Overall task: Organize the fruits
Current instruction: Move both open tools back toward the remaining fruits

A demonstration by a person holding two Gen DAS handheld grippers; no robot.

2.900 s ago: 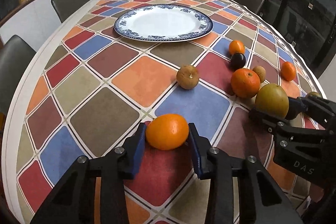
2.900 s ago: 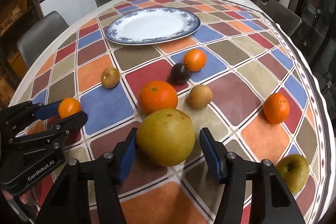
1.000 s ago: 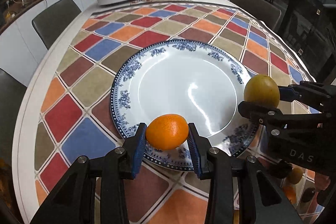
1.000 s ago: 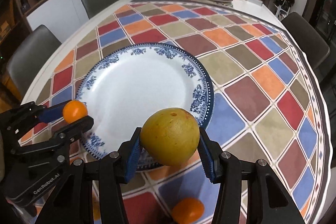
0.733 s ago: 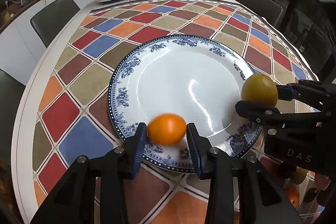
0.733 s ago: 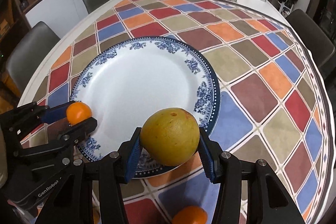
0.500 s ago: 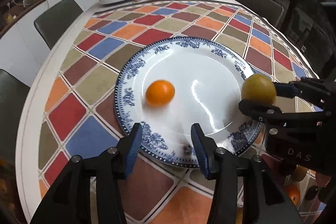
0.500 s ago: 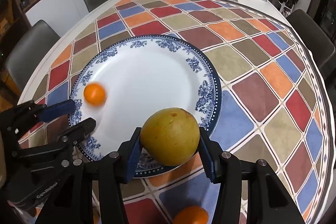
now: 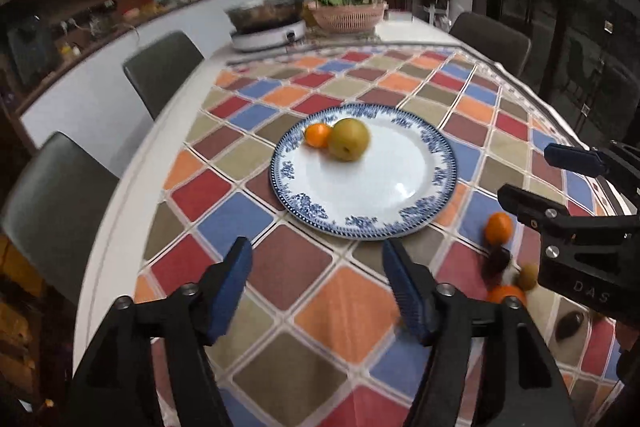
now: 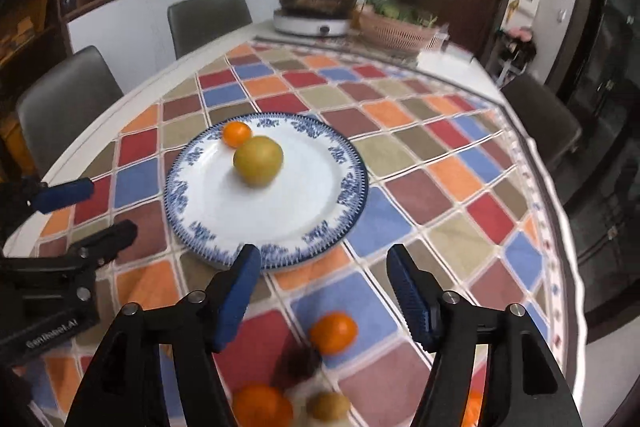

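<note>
Blue-rimmed white plate (image 9: 438, 171), on a tablecloth (image 9: 340, 311) of coloured diamonds, carrying two fruits on its far left part: one small orange (image 9: 317, 135) near the rim and one larger yellow-green round fruit (image 9: 349, 139) touching it on the inner side; rest of the plate bare. Off the plate, on the cloth at the near right side in the left wrist view: one orange (image 9: 499, 227), one dark fruit (image 9: 496, 261) just nearer than it, one brownish-green fruit (image 9: 529, 275) and part of a further orange (image 9: 506, 293), all blurred. Left gripper (image 9: 316, 291): jaws have just been opening, blue pads spread wide, nothing between them, held back from the near rim of the plate. Right gripper (image 10: 320, 287): jaws likewise just opened, pads apart and empty, its left pad overlapping the plate's near rim in the right wrist view. Far end of table: electric cooker with pan (image 9: 269, 25), woven basket of greens (image 9: 347, 14). Grey chairs (image 9: 162, 69) along the left side, one at the far right.
</note>
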